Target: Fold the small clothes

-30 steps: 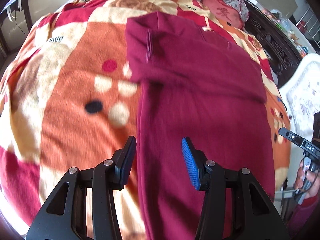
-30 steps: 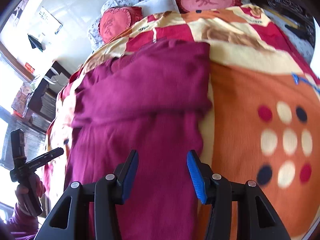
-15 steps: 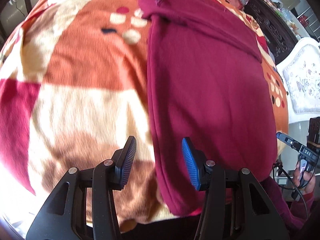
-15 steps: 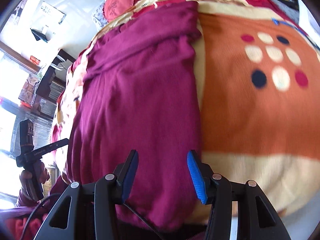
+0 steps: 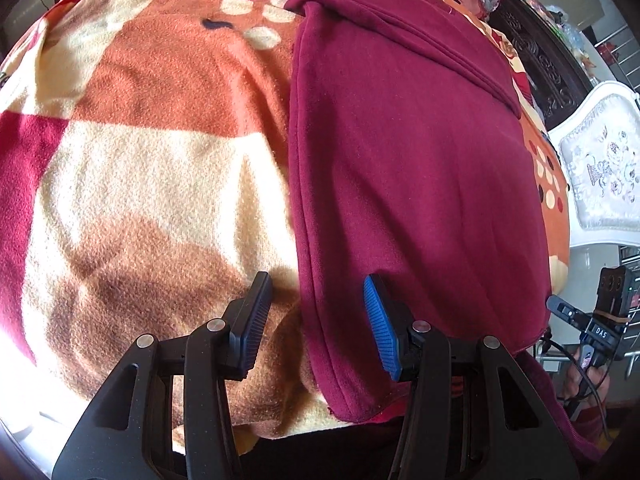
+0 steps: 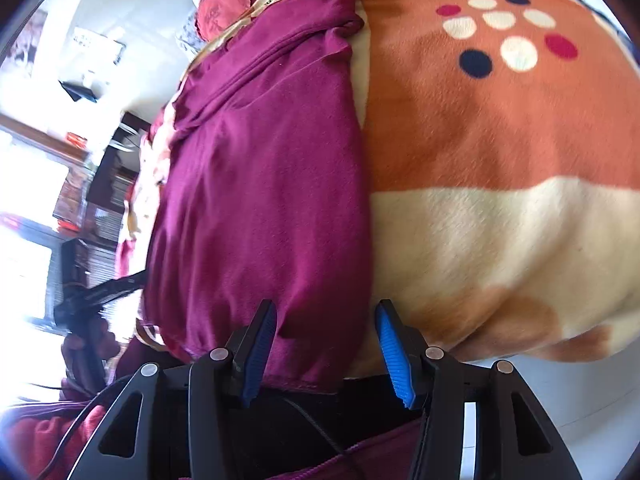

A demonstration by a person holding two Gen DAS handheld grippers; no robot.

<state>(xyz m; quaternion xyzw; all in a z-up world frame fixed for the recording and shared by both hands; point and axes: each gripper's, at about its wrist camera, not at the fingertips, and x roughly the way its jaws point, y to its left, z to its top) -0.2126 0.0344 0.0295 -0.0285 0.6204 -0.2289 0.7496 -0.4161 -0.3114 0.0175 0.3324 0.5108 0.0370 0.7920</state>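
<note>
Both tools have drawn back toward the near edge of the bed since a second ago, so the garment's bottom hem, which was out of sight below my fingers then, now lies right at them.

From largest down: the bed carries a fleece blanket in orange, cream and red blocks with dots. On it the maroon garment lies lengthwise as a long narrow panel; its far part appears already folded over as a band, and its near hem reaches the bed's front edge. By my reading the sleeves or sides are already tucked in, and the step in hand is taking the hem for the lengthwise fold.

My left tool is spread wide, straddling the garment's left seam near the bottom corner: the black finger sits over the blanket, the blue-padded one over the cloth. My right tool is likewise spread, its left finger over the cloth, its right finger beyond the right edge. Neither pinches anything yet.

Next, I judge, each tool should come down onto its own hem corner, close through all the layers, then lift and carry the hem evenly toward the far band, keeping both sides level so the panel doesn't skew.
</note>
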